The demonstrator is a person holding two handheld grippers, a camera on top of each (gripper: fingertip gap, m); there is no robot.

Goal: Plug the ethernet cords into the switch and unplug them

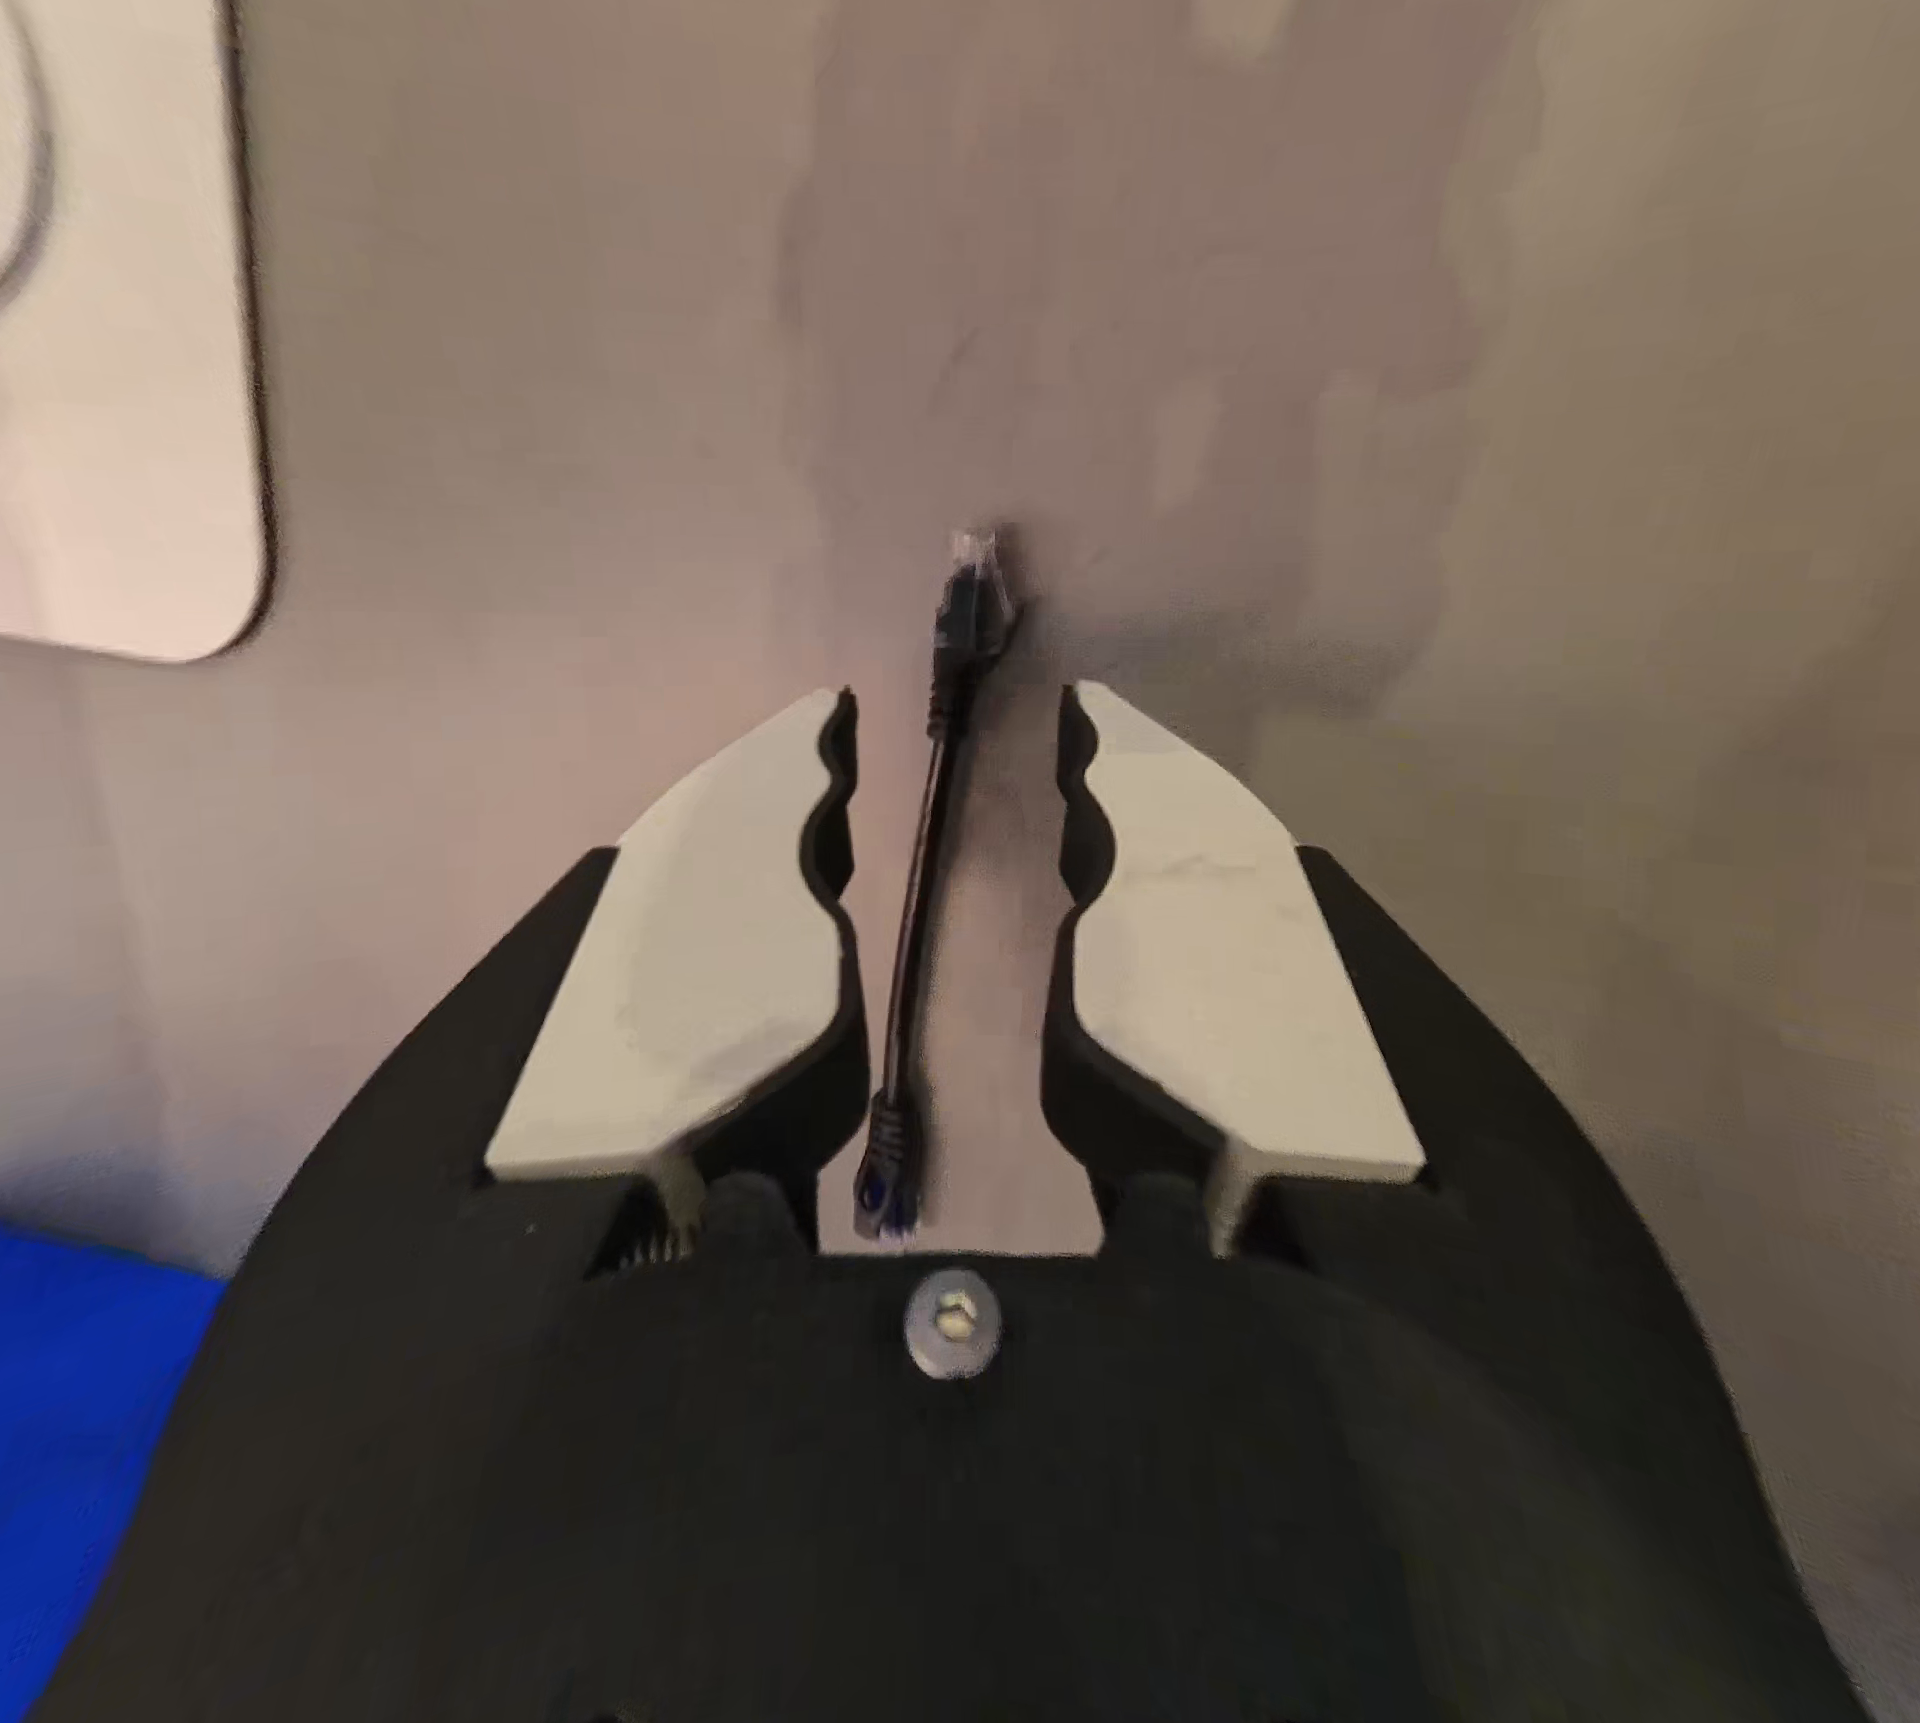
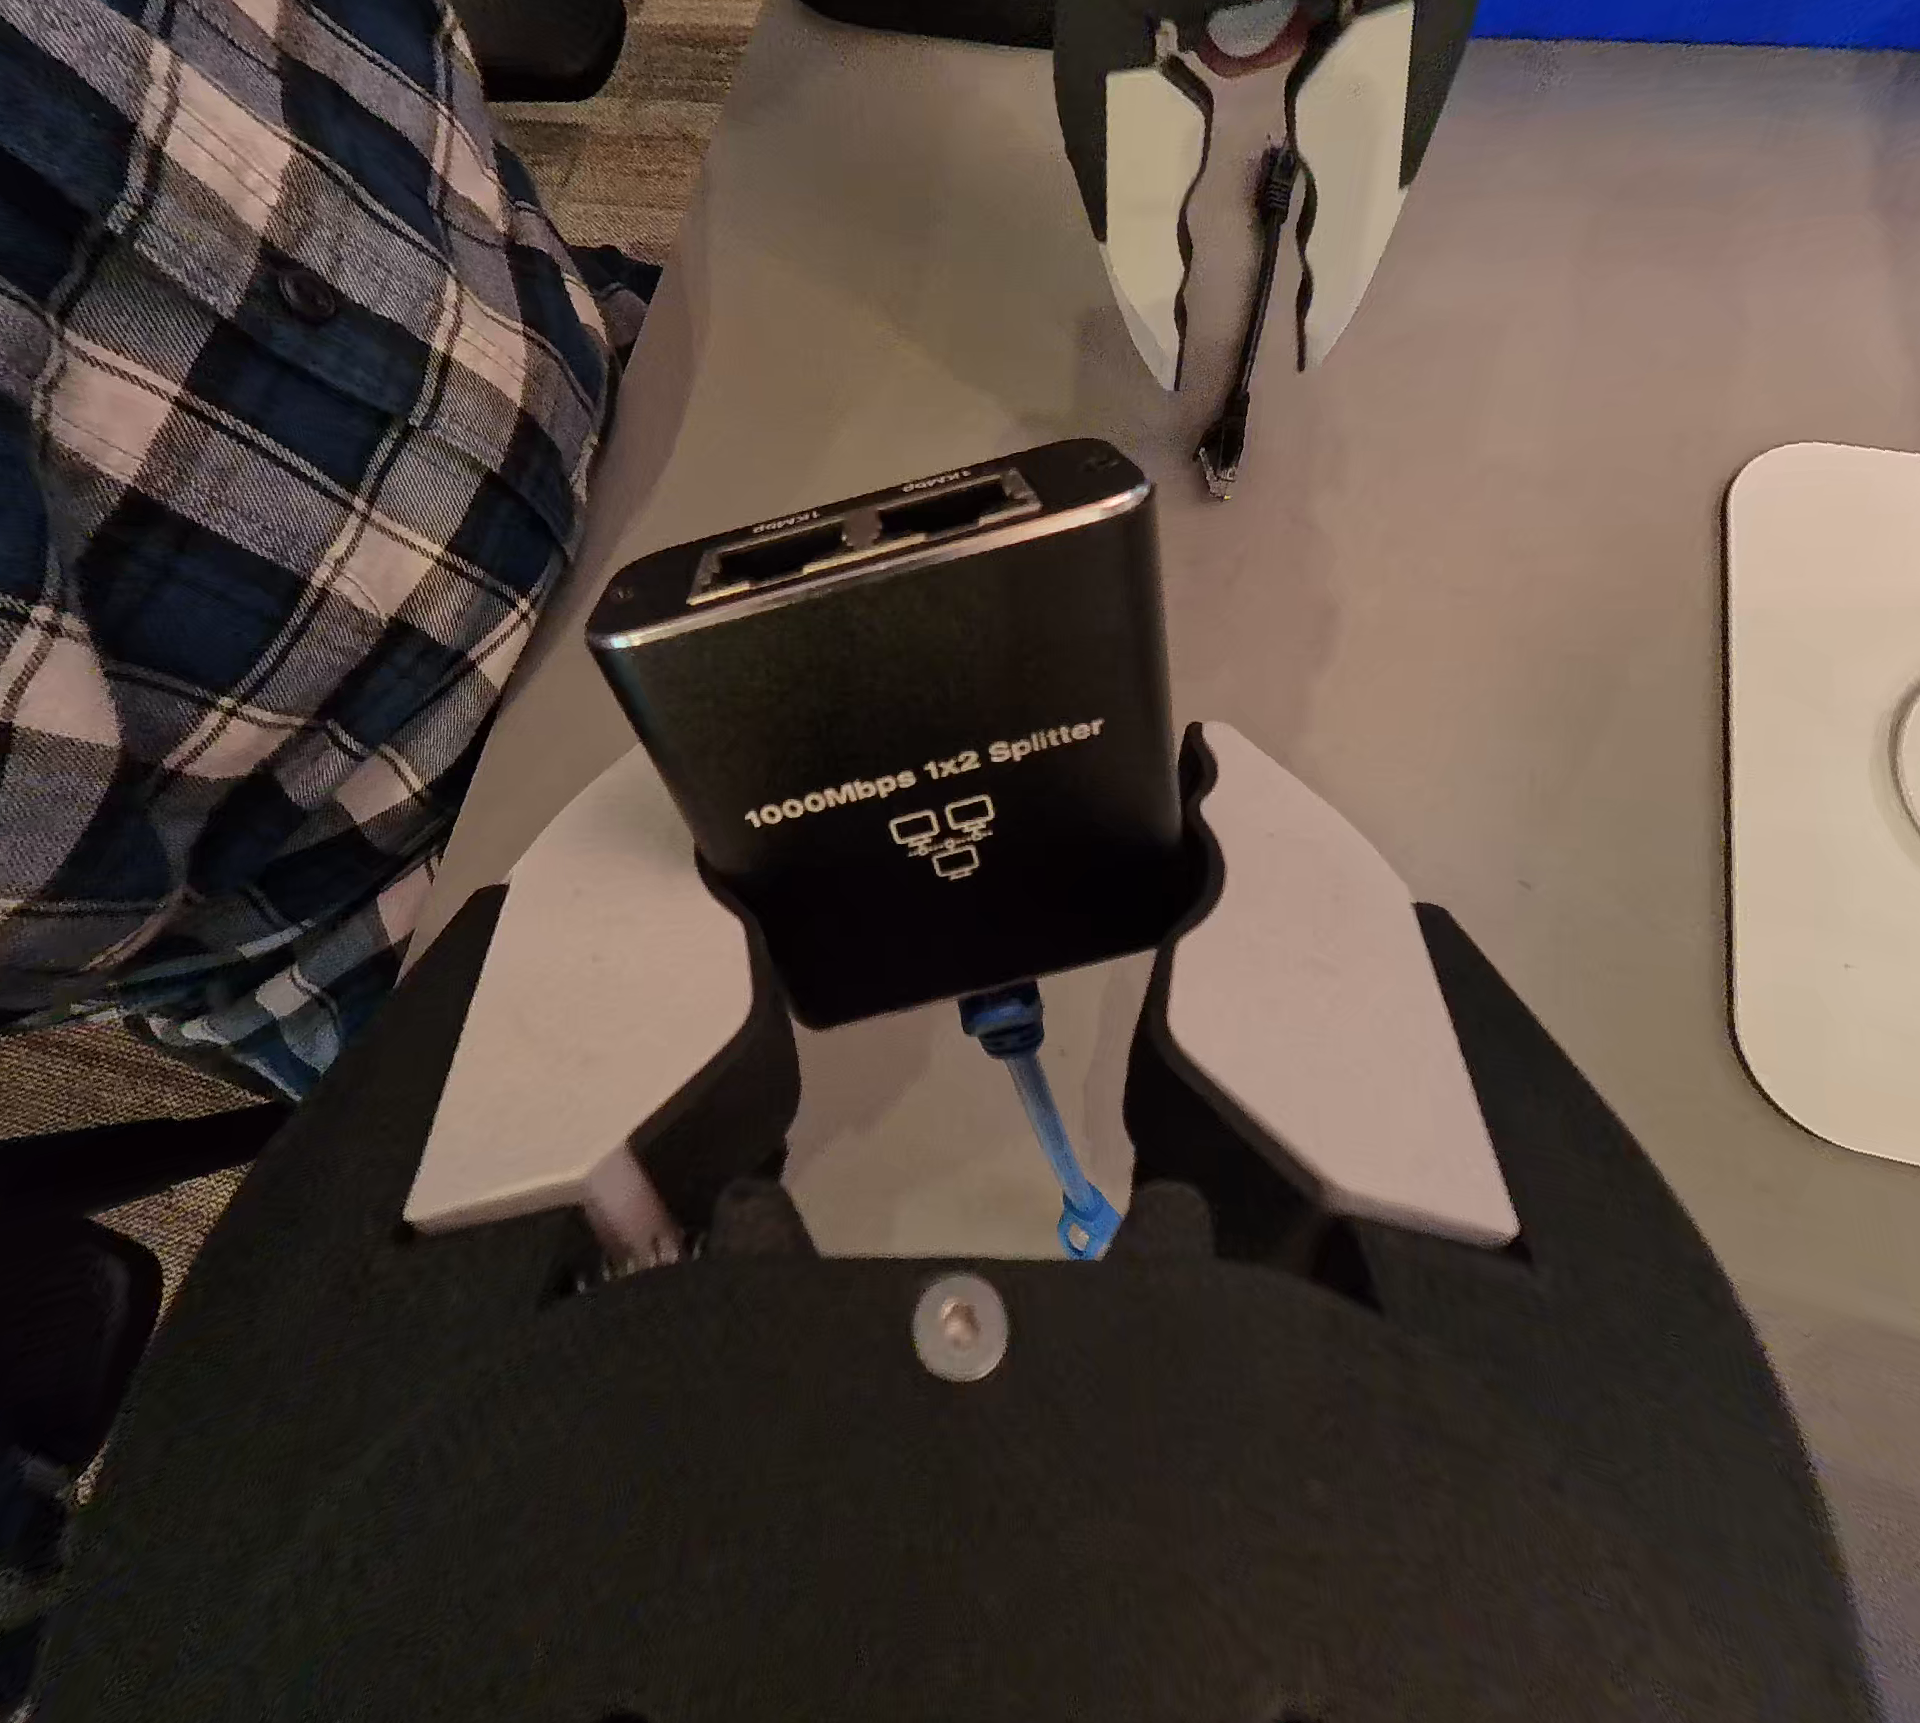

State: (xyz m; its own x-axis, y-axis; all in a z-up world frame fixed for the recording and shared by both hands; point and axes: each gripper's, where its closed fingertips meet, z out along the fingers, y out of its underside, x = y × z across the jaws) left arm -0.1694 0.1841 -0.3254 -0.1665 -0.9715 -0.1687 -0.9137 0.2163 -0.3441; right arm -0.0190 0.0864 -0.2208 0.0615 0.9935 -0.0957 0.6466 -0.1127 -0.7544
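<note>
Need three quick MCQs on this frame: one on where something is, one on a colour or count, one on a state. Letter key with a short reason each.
1. Where is the short black cord?
A. lying on the table between the left gripper's open fingers
B. plugged into the switch
C. on the white pad

2. Which colour is the cord plugged into the switch's near end?
A. red
B. blue
C. yellow

3. How are the two ports on the switch's far end?
A. both empty
B. both filled
C. one filled

Key: A, the left gripper straddles it, pads clear. B, a blue plug sits in the switch, which the right gripper clamps. A, both openings show dark and empty.
</note>
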